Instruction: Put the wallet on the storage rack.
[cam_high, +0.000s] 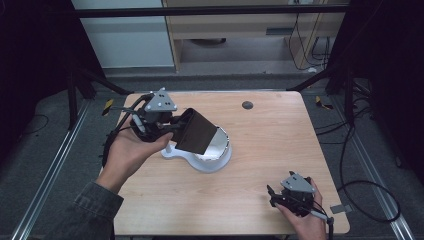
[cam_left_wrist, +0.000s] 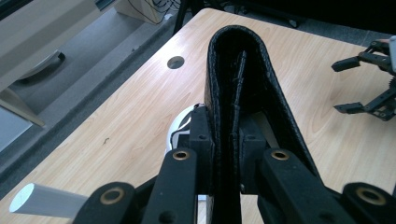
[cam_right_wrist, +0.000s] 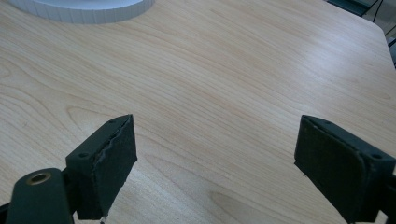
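Left gripper (cam_high: 176, 131) pinching a dark wallet (cam_high: 197, 131) over a white mirror stand (cam_high: 201, 161)

The wallet is hanging left of the table's (cam_high: 260, 150) centre — jaws pressing its folded edge; the right gripper (cam_high: 274, 196) is resting near right, jaws spread, holding nothing.

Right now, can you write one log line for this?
left gripper: shut on black wallet | wallet: above white dish | right gripper: open, empty | table: wood

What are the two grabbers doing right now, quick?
Left gripper: closed, pinching a dark folded leather-like piece above the white round dish.
Right gripper: open, holding nothing, low over the table.
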